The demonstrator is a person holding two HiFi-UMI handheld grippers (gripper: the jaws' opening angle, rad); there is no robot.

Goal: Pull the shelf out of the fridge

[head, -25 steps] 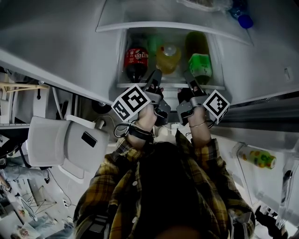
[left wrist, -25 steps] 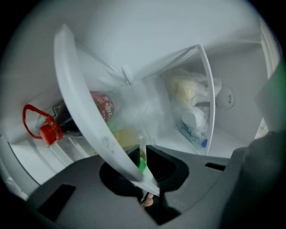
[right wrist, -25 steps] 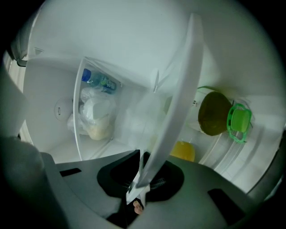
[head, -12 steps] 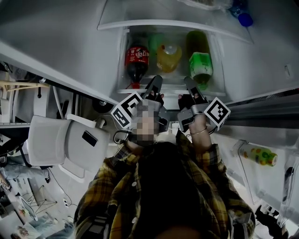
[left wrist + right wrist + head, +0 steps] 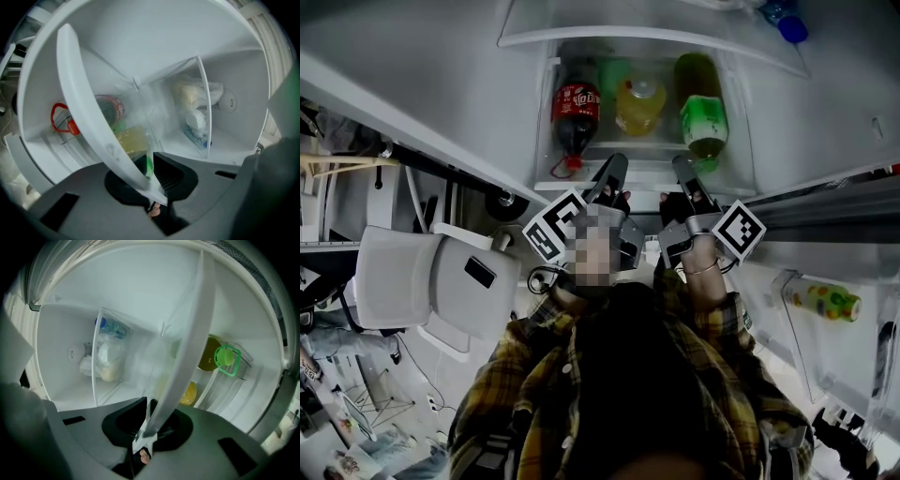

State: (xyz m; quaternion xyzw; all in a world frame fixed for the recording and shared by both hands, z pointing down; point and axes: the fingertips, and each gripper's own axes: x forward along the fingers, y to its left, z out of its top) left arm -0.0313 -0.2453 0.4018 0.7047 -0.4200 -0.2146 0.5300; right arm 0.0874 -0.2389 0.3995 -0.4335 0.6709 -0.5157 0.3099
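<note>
Both claws have drawn back toward the person, and the shelf (image 5: 645, 167), bottles (image 5: 576, 112) on it, sits farther out of the fridge (image 5: 787, 122). Head view: left claw (image 5: 612, 178) and right claw (image 5: 686, 178) meet its front edge; a white chair (image 5: 431, 281) stands left. Left gripper view: jaws narrow, clamped on the white rim (image 5: 93, 122). Right gripper view: likewise.

Dim room from above: a white chair (image 5: 422, 281) at left, clutter and cables across the pale floor (image 5: 422, 380).

The fridge shelf (image 5: 652, 155) bears a cola bottle (image 5: 575, 112), yellow bottle (image 5: 639, 105) and green bottle (image 5: 703, 122) (abreast).
</note>
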